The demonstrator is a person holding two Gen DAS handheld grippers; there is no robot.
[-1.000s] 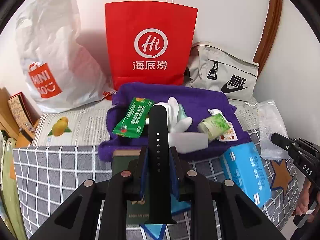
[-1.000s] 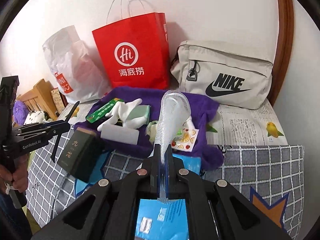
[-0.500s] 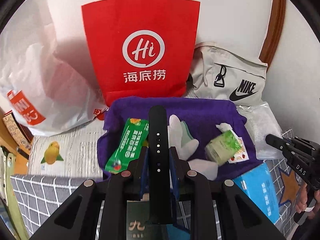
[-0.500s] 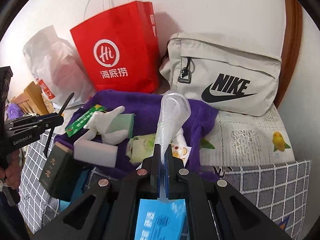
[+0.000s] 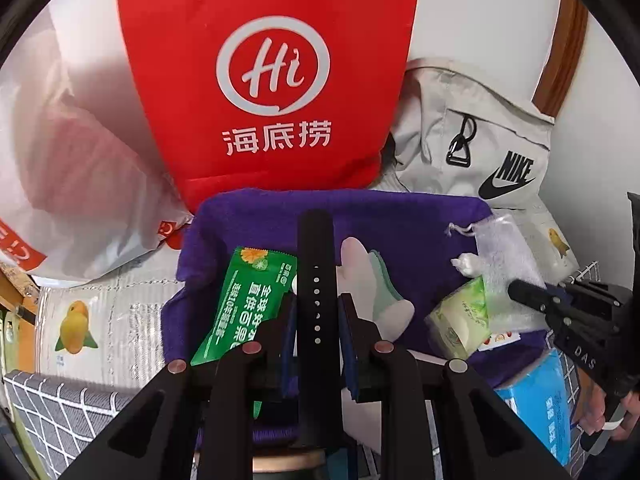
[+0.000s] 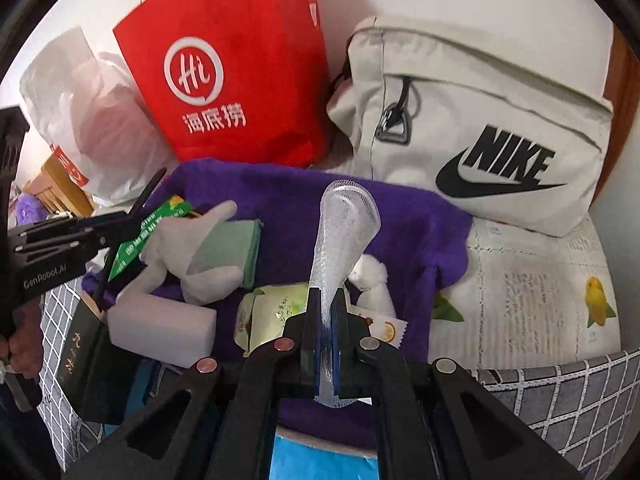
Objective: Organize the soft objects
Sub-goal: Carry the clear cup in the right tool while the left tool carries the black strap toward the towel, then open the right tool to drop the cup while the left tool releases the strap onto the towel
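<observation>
Leaning against the white wall well beyond both tools, a red paper bag (image 5: 276,80) with a white "Hi" logo stands upright, with a white plastic bag (image 5: 72,168) to its left and a beige Nike bag (image 6: 480,128) to its right. Just ahead of both tools a purple cloth (image 5: 400,224) is spread out, carrying most of the small items. A patterned sheet with yellow birds (image 6: 540,288) lies to the right of the right tool, and a grey checked cover (image 5: 68,412) shows at the lower left of the left one.

On the cloth, a white glove (image 6: 192,248) lies over a pale green cloth (image 6: 236,248), between the two tools. A white sponge block (image 6: 160,328) sits left of the right tool, beside a dark green box (image 6: 84,364). A green snack packet (image 5: 248,304) lies just left of the left tool, and a green tissue pack (image 6: 272,312) lies right under the right tool's tips.

The left hand-held gripper (image 5: 317,320) is pinching a black watch strap (image 5: 316,264), which stands up between its jaws, above the cloth. The right hand-held gripper (image 6: 325,320) has its jaws pressed together on a clear mesh pouch (image 6: 344,232), which rises ahead of it over the cloth.
</observation>
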